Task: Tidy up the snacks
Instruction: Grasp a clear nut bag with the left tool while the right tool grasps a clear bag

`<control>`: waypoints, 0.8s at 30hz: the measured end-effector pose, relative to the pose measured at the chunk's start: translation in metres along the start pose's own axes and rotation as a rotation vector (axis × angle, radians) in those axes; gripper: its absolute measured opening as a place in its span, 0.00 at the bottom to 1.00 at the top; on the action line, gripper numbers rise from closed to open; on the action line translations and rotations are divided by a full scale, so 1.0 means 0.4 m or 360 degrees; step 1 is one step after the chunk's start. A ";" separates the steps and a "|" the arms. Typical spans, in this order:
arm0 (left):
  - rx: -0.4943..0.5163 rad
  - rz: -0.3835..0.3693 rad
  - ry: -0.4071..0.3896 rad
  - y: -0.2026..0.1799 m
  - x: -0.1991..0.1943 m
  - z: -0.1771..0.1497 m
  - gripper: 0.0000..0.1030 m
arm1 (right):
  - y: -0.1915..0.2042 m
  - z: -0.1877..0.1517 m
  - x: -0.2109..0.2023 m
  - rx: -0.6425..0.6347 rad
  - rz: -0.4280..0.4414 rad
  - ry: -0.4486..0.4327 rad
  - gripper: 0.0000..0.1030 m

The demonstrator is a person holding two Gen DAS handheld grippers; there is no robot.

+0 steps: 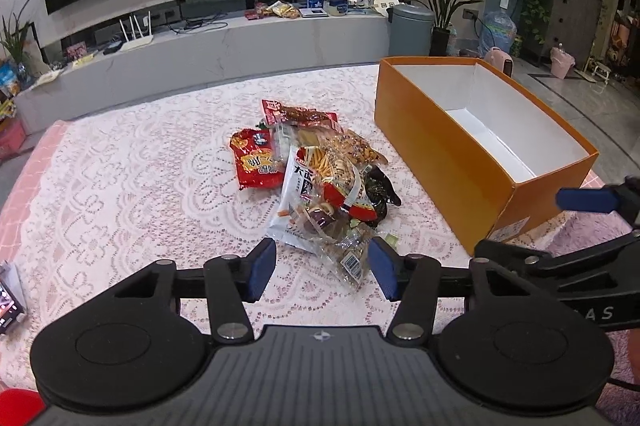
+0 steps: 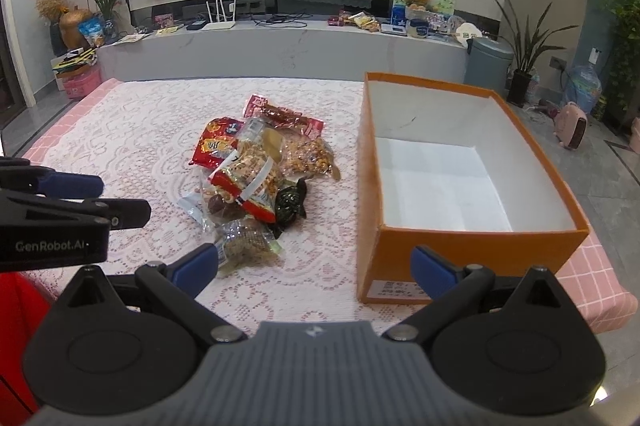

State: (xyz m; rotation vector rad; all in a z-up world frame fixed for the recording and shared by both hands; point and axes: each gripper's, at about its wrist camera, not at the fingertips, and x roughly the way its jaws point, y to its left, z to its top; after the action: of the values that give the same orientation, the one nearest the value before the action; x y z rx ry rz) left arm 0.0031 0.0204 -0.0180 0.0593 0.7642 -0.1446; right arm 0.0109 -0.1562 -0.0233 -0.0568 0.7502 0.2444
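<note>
A heap of crinkly plastic snack packets is seen on the lace-covered table, just beside an open orange cardboard box with a white inside. The left claw is held partly open around the nearest packet's end, unpressed. The right claw is spread wide, holding nothing.

Snack pile beside orange box

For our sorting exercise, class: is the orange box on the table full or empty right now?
Empty. The orange box has no lid on, and its white floor shows bare in both views; the snack pile lies beside it on the lace tablecloth.
</note>
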 end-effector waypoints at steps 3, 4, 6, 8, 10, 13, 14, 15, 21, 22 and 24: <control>0.0003 -0.0010 0.0019 0.008 0.013 0.000 0.59 | 0.003 -0.002 0.027 0.0027 0.0053 0.0028 0.77; 0.0014 0.0007 0.0004 0.008 0.017 -0.001 0.59 | 0.005 -0.002 0.036 0.0033 0.0073 0.0039 0.72; 0.0019 0.0027 -0.0037 0.014 0.026 -0.005 0.62 | 0.012 -0.001 0.055 0.0038 0.0132 0.0061 0.66; -0.0033 0.0004 -0.0040 0.029 0.037 -0.004 0.66 | 0.022 0.001 0.069 0.0031 0.0174 0.0067 0.60; -0.0101 -0.0015 -0.0015 0.045 0.051 0.000 0.67 | 0.035 0.005 0.084 0.0000 0.0203 0.0065 0.53; -0.0057 -0.0047 0.0071 0.052 0.080 0.011 0.66 | 0.046 0.011 0.115 -0.0041 0.0216 0.0083 0.49; -0.0068 -0.0068 0.0105 0.055 0.091 0.014 0.66 | 0.048 0.013 0.128 -0.0046 0.0219 0.0099 0.47; -0.0095 -0.0102 0.0142 0.060 0.101 0.015 0.66 | 0.050 0.016 0.140 -0.0047 0.0222 0.0119 0.45; -0.0147 -0.0264 0.0227 0.073 0.157 0.009 0.63 | 0.052 0.032 0.204 -0.0060 0.0206 0.0190 0.36; -0.0170 -0.0299 0.0236 0.074 0.171 0.008 0.63 | 0.053 0.035 0.211 -0.0077 0.0196 0.0194 0.33; -0.0207 -0.0370 0.0250 0.078 0.194 0.006 0.63 | 0.054 0.035 0.229 -0.0136 0.0199 0.0204 0.20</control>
State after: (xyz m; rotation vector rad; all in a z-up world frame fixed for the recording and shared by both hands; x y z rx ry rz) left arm 0.0647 0.0428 -0.0699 -0.1441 0.9350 -0.3133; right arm 0.0797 -0.1151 -0.0747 -0.1073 0.8718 0.3946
